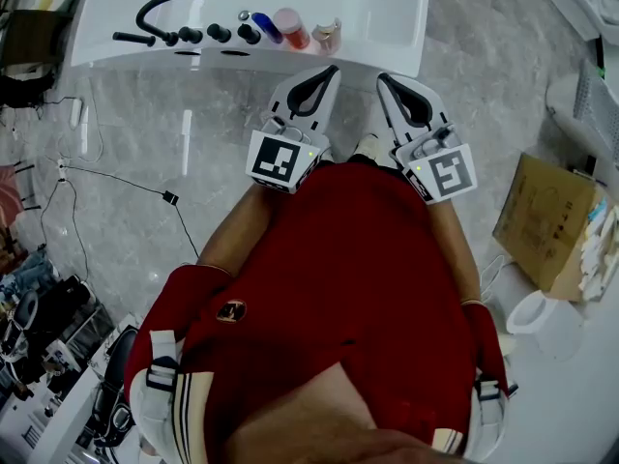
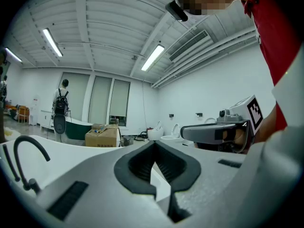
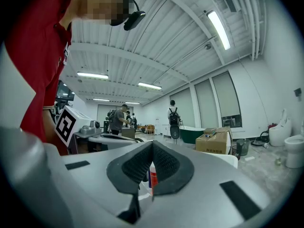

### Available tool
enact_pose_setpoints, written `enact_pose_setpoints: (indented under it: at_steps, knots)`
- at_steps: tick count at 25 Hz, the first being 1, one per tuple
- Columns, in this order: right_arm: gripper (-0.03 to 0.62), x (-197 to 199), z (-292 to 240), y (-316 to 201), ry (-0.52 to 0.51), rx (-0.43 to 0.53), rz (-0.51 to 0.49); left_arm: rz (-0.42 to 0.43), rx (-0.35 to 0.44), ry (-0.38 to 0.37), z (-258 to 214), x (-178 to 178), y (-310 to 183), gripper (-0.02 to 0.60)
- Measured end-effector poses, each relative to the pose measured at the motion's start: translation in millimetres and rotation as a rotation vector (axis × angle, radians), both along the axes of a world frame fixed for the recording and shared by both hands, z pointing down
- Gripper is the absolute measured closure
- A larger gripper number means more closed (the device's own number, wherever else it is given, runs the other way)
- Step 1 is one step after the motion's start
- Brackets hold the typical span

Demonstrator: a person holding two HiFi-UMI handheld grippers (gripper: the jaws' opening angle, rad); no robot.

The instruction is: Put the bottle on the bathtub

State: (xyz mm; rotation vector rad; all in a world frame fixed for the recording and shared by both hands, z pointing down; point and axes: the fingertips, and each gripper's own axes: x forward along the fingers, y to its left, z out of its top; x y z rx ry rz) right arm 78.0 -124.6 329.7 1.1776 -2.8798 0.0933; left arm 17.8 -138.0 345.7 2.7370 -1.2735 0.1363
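The white bathtub (image 1: pixel 387 17) lies at the top of the head view, with a black faucet (image 1: pixel 164 8) on its near rim. Beside the faucet knobs stand a blue bottle (image 1: pixel 268 27), a red bottle (image 1: pixel 292 29) and a pale clear bottle (image 1: pixel 327 37). My left gripper (image 1: pixel 327 71) and right gripper (image 1: pixel 384 78) are held side by side just short of the rim, both shut with nothing in them. In the right gripper view the red bottle (image 3: pixel 151 175) shows through the slit between the pads. The left gripper view shows the faucet (image 2: pixel 28 158) and the right gripper (image 2: pixel 216 133).
A cardboard box (image 1: pixel 546 220) and a white round fixture (image 1: pixel 542 322) stand on the marble floor at right. Cables (image 1: pixel 116 177) and clutter lie at left. People (image 3: pixel 115 120) stand far off in the hall, near a green tub (image 3: pixel 190 134).
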Motion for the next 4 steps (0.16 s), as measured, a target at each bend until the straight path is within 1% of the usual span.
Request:
enact_pose_setpoints:
  at_steps: [4]
  knots:
    - [0.600,-2.0,1.4,0.1,0.002,-0.003,-0.004,-0.002,-0.002,-0.022,11.6,-3.4,2.7,0.575]
